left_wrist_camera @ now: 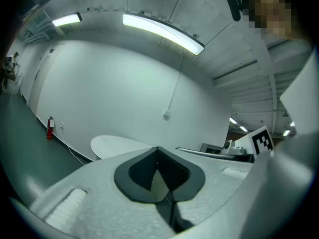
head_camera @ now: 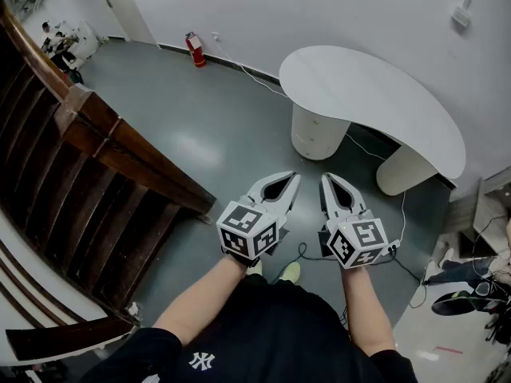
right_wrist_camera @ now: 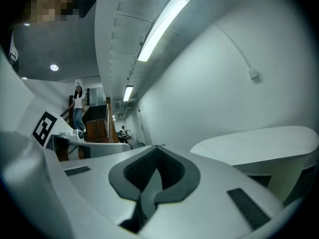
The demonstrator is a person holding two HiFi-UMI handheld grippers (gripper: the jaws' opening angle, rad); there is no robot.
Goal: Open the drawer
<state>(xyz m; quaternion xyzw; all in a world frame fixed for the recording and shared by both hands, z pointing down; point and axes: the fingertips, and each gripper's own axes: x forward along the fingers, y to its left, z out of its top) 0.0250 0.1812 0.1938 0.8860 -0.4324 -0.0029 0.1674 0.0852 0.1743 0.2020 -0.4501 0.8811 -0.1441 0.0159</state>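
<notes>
No drawer shows in any view. In the head view I hold both grippers side by side in front of my body, over a grey floor and pointing roughly level. My left gripper [head_camera: 292, 179] has its jaws together with nothing between them, and the left gripper view shows its tips [left_wrist_camera: 158, 148] meeting. My right gripper [head_camera: 327, 179] is shut and empty too, as the right gripper view [right_wrist_camera: 157, 147] confirms. Ahead of both stands a white kidney-shaped table [head_camera: 375, 102] on two round pedestals.
A dark wooden staircase railing [head_camera: 120, 146] runs down the left side. A red fire extinguisher [head_camera: 196, 50] stands by the far wall. Cables trail over the floor near the table. Someone's legs [head_camera: 471, 282] and equipment are at the right edge. A person [right_wrist_camera: 78, 108] stands on distant stairs.
</notes>
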